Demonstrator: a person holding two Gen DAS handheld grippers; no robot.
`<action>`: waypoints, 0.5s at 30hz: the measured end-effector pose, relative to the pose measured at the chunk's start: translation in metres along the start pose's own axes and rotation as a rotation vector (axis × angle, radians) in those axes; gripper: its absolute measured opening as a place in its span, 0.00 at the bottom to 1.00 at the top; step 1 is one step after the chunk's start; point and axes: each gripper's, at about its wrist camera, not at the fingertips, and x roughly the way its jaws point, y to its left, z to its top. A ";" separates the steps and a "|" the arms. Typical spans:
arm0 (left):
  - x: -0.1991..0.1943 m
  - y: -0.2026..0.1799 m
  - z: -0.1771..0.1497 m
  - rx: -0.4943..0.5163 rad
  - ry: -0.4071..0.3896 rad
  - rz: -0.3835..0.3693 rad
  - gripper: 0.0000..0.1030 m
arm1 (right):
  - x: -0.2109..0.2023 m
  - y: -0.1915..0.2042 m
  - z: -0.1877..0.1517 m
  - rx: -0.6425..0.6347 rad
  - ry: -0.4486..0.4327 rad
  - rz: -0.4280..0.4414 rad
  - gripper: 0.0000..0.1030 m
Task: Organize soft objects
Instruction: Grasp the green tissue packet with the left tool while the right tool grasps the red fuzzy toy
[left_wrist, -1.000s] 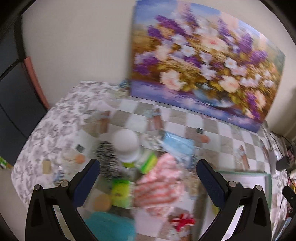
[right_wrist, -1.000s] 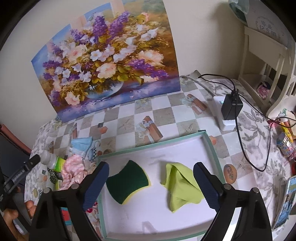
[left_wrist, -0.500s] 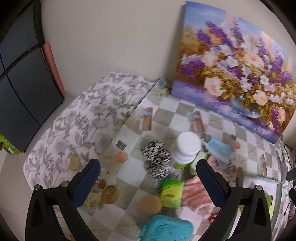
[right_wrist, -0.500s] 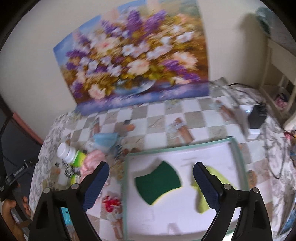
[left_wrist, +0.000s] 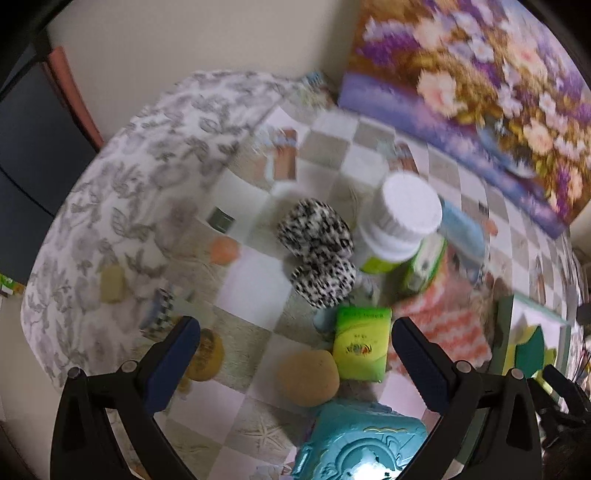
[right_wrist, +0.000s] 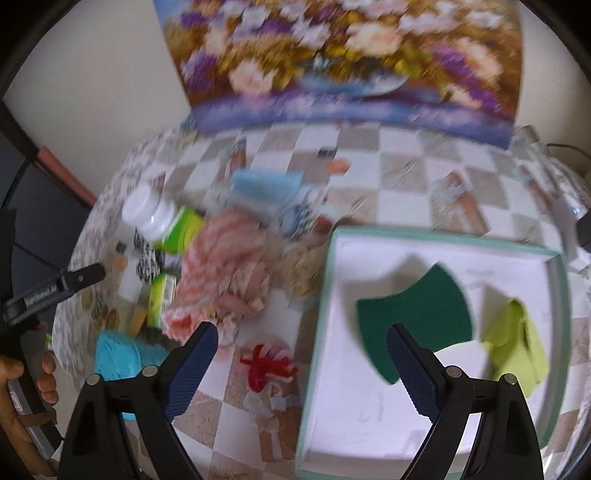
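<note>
Both views swing left since a second ago, toward pile. Tray (right_wrist: 554, 258) unchanged: sponge (right_wrist: 413, 314), cloth (right_wrist: 517, 343). Left gripper (left_wrist: 295, 350), right gripper (right_wrist: 303, 350) wide open, empty. Pink cloth (right_wrist: 221, 273) likely next.

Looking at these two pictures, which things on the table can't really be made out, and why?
- Teal box, left wrist view: cut off by the bottom edge.
- Tray, left wrist view: mostly cut off at the right.
- Print on the green packet: blurred, too small to read.
- Pink and white cloth, right wrist view: smeared by motion blur.
</note>
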 end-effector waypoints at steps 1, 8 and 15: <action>0.003 -0.002 -0.001 0.005 0.009 -0.007 1.00 | 0.004 0.001 -0.001 -0.005 0.013 0.002 0.91; 0.029 -0.024 -0.005 0.055 0.085 -0.042 1.00 | 0.033 0.016 -0.013 -0.068 0.100 0.019 0.83; 0.044 -0.037 -0.010 0.096 0.141 -0.058 0.99 | 0.041 0.025 -0.018 -0.105 0.128 0.047 0.71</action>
